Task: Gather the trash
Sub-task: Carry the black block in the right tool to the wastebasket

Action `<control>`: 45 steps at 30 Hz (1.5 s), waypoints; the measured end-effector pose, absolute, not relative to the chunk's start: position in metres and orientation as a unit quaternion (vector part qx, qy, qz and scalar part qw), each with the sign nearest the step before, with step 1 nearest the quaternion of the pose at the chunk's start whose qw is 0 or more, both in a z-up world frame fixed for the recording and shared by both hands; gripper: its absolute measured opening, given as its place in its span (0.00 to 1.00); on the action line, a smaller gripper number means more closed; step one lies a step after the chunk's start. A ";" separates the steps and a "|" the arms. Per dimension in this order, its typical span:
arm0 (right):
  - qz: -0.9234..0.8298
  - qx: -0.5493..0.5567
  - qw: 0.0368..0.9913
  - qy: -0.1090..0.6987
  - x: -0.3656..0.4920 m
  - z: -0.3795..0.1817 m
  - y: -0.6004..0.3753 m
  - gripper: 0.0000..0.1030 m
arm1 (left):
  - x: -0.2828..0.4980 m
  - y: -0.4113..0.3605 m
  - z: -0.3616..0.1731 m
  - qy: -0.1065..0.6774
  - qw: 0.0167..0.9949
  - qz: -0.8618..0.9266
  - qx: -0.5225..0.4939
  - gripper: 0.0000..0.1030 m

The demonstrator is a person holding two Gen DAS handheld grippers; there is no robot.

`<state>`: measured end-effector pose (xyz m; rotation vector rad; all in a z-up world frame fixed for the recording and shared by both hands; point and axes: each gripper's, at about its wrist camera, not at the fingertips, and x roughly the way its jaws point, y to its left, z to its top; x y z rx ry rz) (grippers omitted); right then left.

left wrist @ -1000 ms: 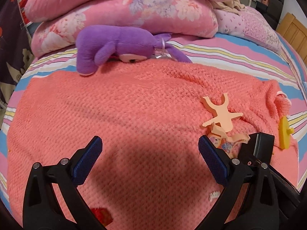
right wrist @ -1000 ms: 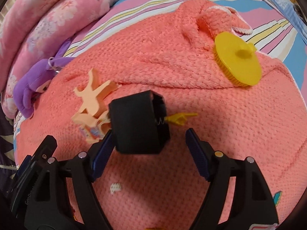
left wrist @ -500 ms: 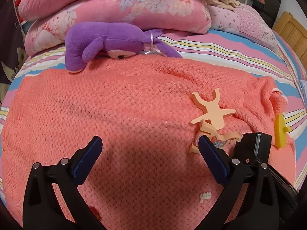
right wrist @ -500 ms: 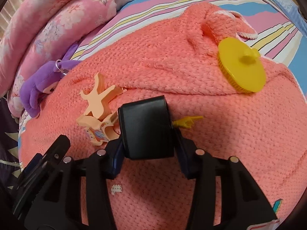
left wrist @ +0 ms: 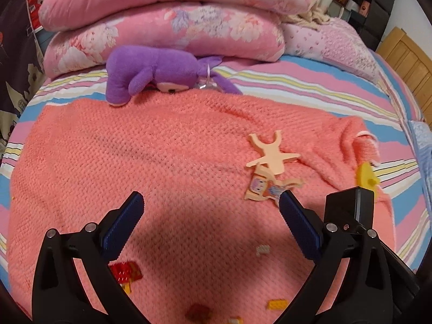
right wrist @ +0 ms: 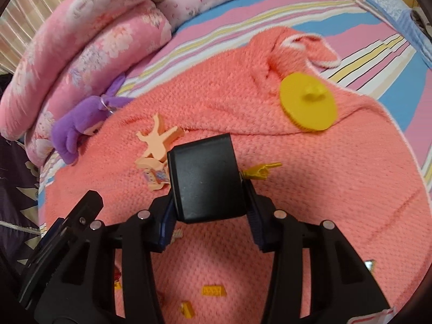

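Bricks (right wrist: 213, 290), yellow and red, scattered nearest on coral blanket (left wrist: 175, 162). Right gripper (right wrist: 208, 202): jaws clamped on black box (right wrist: 205, 178). Left gripper (left wrist: 208, 226): jaws apart, empty. Beyond: peach cutouts (left wrist: 272, 156), yellow disc (right wrist: 307, 105), purple plush (left wrist: 151, 73), pink pillows (left wrist: 172, 29).

A home bedroom, probably a child's: a striped bed sheet (left wrist: 297, 81), stacked floral quilts (left wrist: 175, 21), a coral blanket (left wrist: 175, 148), a purple plush (left wrist: 151, 73) and scattered toy bricks (right wrist: 213, 290).
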<state>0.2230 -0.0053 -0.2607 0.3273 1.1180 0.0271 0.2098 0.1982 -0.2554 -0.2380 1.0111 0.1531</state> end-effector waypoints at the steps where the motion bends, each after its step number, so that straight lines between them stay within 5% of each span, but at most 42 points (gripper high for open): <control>1: 0.013 0.156 0.837 0.524 0.221 -0.255 -0.008 0.42 | 0.207 0.197 -0.249 0.479 0.867 0.071 -0.115 0.95; 13: -0.018 0.186 0.887 0.421 0.167 -0.124 -0.075 0.42 | 0.173 0.131 -0.117 0.392 0.914 0.004 -0.106 0.95; 26: -0.159 0.235 0.906 0.314 0.019 -0.026 -0.230 0.42 | 0.077 -0.038 -0.017 0.332 0.923 -0.178 -0.071 0.95; 36: -0.317 0.285 0.858 0.286 -0.161 -0.045 -0.334 0.42 | -0.055 -0.172 -0.036 0.364 0.871 -0.331 -0.013 0.95; 45: -0.410 0.350 0.777 0.324 -0.299 -0.136 -0.370 0.42 | -0.160 -0.234 -0.118 0.427 0.811 -0.392 0.075 0.95</control>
